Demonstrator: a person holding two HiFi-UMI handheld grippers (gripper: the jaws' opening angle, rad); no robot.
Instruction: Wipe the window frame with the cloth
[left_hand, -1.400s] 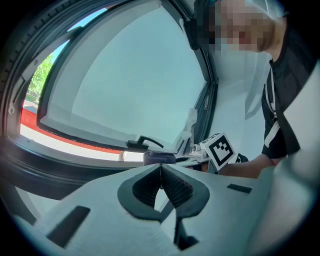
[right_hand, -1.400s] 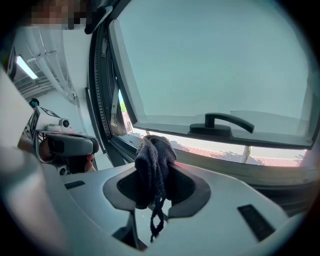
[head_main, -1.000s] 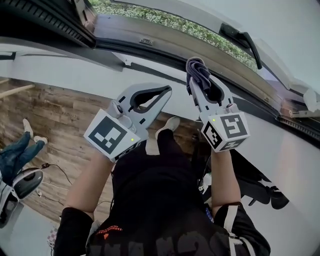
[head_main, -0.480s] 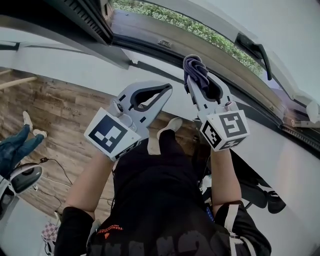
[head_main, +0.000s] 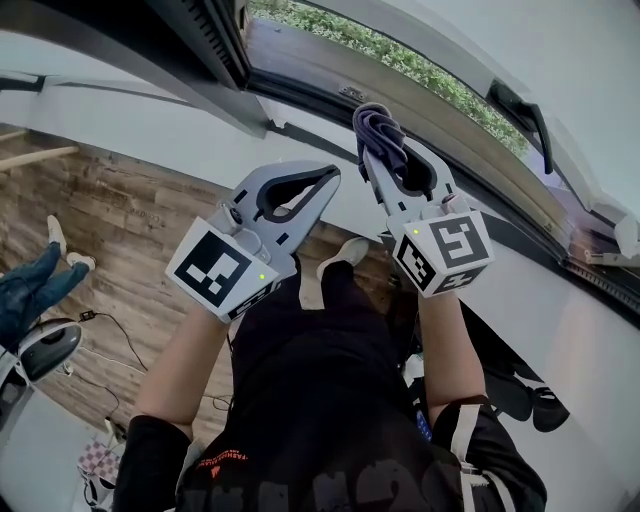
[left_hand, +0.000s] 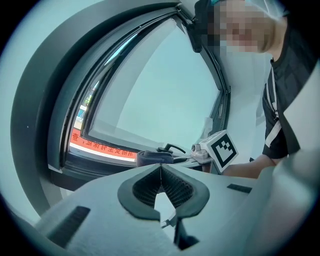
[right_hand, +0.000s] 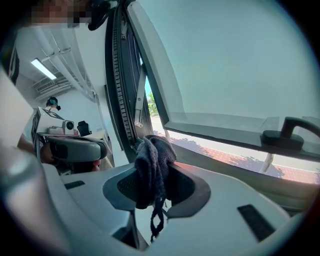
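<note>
Right tool (head_main: 372, 152) pinches the cloth (head_main: 376, 124) between its jaws. The dark cloth is bunched up and sticks out past the tips, and a loose thread of it hangs down inside the jaws (the right gripper view shows this most clearly). In the head view the cloth is at the upper middle of the frame, just beside the lower rail of the window frame (head_main: 470, 140); whether it really touches the rail, I cannot tell. Left tool (head_main: 330, 180) is pressed together at the tips, with nothing between them. It is near the centre of the frame, close to the right tool but apart from it. A black window handle (head_main: 520, 110) lies at the upper right, and a wooden floor (head_main: 100, 230) shows at the left.
</note>
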